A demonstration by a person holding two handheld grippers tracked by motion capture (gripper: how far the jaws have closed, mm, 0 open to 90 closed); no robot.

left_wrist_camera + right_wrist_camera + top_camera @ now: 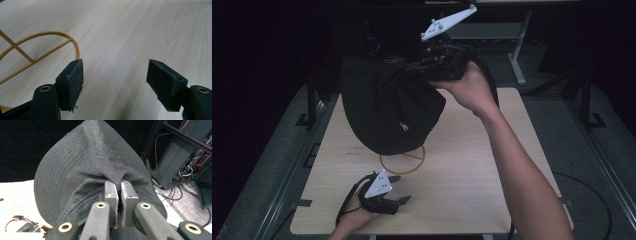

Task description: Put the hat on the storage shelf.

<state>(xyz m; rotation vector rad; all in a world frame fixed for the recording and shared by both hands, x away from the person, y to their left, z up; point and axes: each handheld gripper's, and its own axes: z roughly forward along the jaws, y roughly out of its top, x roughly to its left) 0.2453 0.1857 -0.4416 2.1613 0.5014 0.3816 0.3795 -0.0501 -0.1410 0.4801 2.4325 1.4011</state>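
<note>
**Hidden and cut off**

Covering the upper arc of the yellow ring (404,162) under the black hat (387,110). Burying the right gripper (121,195) pad tips in hat cloth. Running off the left gripper view's left edge: ring (50,47) again. Blurring the small white mark (403,127) beyond reading.

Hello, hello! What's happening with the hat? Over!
Right gripper shut on black hat, lifted above table. Left gripper open, low beside yellow ring. Nothing blocking.

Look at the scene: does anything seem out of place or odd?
Nothing is spilled or broken. The black hat hangs off the table, pinched in the right tongs, its fabric bunched there. The left tongs are open above the wood.
</note>
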